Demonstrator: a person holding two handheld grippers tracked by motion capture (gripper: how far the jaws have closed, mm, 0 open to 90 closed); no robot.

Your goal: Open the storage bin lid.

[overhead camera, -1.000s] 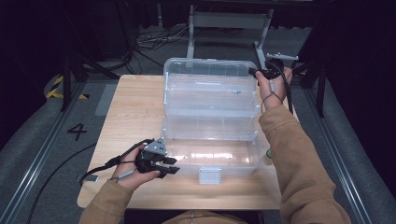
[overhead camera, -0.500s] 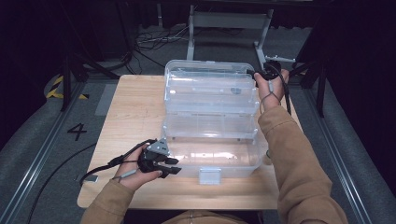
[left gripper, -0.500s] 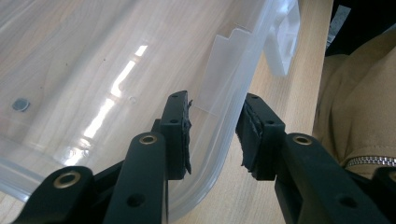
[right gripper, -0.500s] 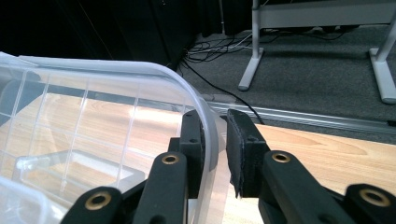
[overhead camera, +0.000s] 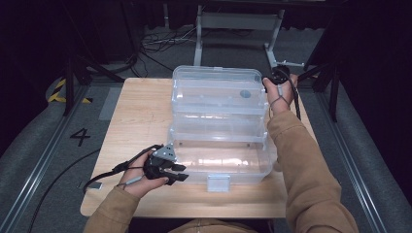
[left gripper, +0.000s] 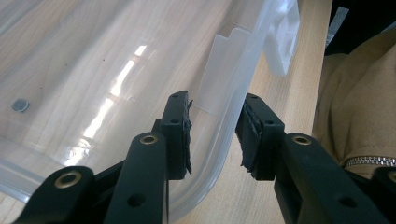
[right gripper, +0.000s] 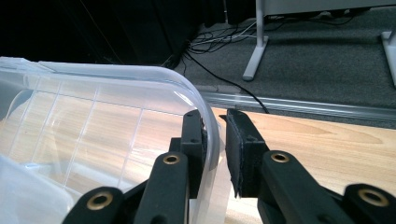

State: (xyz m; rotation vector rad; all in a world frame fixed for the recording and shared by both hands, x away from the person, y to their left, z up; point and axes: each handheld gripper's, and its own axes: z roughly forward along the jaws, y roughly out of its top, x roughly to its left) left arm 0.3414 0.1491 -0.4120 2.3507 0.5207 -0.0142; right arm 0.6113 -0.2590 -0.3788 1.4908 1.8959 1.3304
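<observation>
A clear plastic storage box point(overhead camera: 218, 165) stands on the wooden table with its hinged lid point(overhead camera: 218, 92) raised behind it. My left gripper point(overhead camera: 180, 174) sits at the box's near left corner. In the left gripper view its jaws point(left gripper: 215, 126) straddle the box's rim point(left gripper: 224, 93), one pad inside and one outside, shut on it. My right gripper point(overhead camera: 268, 85) is at the lid's far right corner. In the right gripper view its jaws point(right gripper: 215, 135) clamp the lid's curved edge point(right gripper: 212, 126). A white latch point(overhead camera: 218, 183) hangs on the box's front wall.
The bare table point(overhead camera: 141, 121) extends left of the box. A small grey disc point(left gripper: 19, 105) lies on the box's floor. Cables point(overhead camera: 160, 43) and a metal stand's legs point(overhead camera: 272, 53) are on the floor beyond the far edge. Tan sleeves come in from the bottom.
My right gripper has sunk a little with the lid's corner, and the lid has tilted lower toward the box. The left gripper has kept still on the rim.
</observation>
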